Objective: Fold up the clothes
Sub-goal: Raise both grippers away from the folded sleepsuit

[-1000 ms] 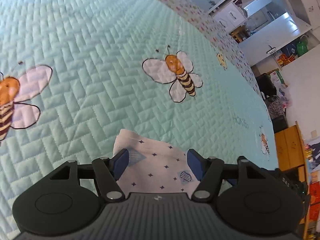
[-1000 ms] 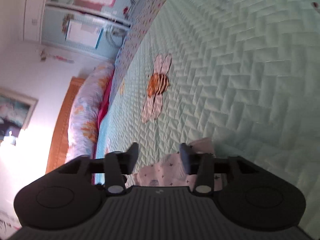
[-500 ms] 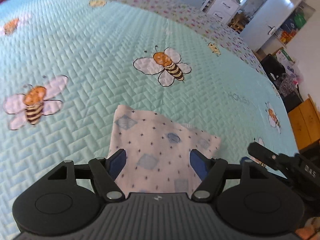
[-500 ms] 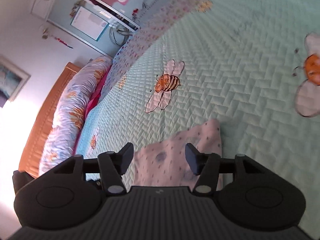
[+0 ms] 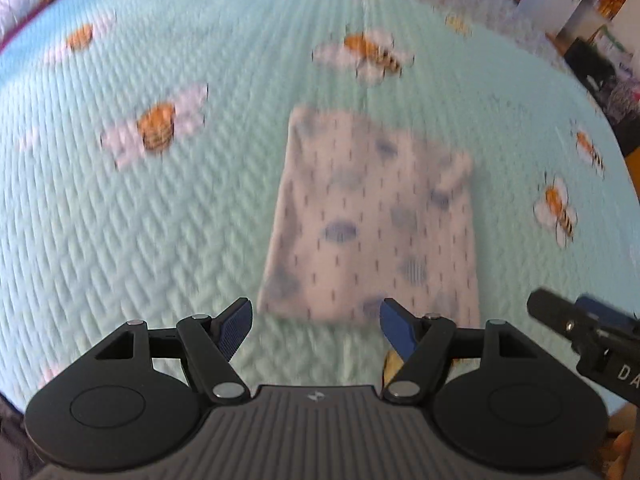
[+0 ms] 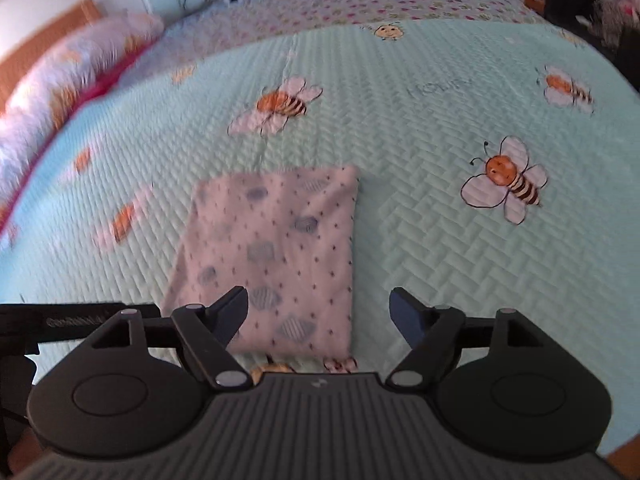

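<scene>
Right wrist view, folded cloth (image 6: 276,256) flat on quilt (image 6: 420,240), right tool (image 6: 318,314) spread above

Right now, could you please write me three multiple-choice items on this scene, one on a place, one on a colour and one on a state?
1. Where does the folded pink patterned garment lie?
A. on the pale green quilted bedspread
B. on the long floral pillow
C. in a drawer

2. What colour are the bodies of the bees printed on the bedspread?
A. purple
B. orange with dark stripes
C. plain white

3. How do the left gripper and right gripper stand?
A. both clamped on the garment
B. only the left clamped
C. both open, holding nothing

Answers: 1 A, the quilt surrounds the garment; 2 B, seen on every bee; 3 C, the fingers stand apart with nothing gripped.
</scene>
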The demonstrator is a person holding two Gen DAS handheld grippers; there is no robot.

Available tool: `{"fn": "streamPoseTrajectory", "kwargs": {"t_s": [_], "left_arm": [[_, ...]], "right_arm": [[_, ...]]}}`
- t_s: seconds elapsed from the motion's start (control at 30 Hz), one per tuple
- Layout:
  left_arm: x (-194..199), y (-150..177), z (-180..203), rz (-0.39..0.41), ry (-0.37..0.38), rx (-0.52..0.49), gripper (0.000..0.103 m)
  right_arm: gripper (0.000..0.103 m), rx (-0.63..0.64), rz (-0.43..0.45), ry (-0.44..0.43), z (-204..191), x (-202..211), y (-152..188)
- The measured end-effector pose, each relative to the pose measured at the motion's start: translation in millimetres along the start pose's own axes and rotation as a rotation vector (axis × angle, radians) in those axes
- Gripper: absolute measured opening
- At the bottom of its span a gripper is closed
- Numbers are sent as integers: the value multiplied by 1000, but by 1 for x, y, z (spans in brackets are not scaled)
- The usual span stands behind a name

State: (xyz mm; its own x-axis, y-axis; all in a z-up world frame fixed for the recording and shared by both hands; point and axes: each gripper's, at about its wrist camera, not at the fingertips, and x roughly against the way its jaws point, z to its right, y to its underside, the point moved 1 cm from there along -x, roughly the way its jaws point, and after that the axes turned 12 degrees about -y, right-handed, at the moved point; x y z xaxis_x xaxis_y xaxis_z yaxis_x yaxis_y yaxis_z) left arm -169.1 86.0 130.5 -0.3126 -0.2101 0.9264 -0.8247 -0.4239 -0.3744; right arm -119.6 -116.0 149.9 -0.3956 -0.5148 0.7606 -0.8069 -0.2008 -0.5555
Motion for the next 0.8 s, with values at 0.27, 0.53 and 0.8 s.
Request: {"fn": "streamPoseTrajectory", "kwargs": {"t_s": [0.27,0.53,0.8], "left_arm": [[3,18,-6,-17,-76,-29,73],[12,19,-7,51,-103,-32,73],[7,13,0,65,-108,-40,73]], "right_arm": [[78,131,-46,132,-37,6,9],[78,110,-79,103,-35,4,10],[78,105,-97,115,-31,-9,8]]}}
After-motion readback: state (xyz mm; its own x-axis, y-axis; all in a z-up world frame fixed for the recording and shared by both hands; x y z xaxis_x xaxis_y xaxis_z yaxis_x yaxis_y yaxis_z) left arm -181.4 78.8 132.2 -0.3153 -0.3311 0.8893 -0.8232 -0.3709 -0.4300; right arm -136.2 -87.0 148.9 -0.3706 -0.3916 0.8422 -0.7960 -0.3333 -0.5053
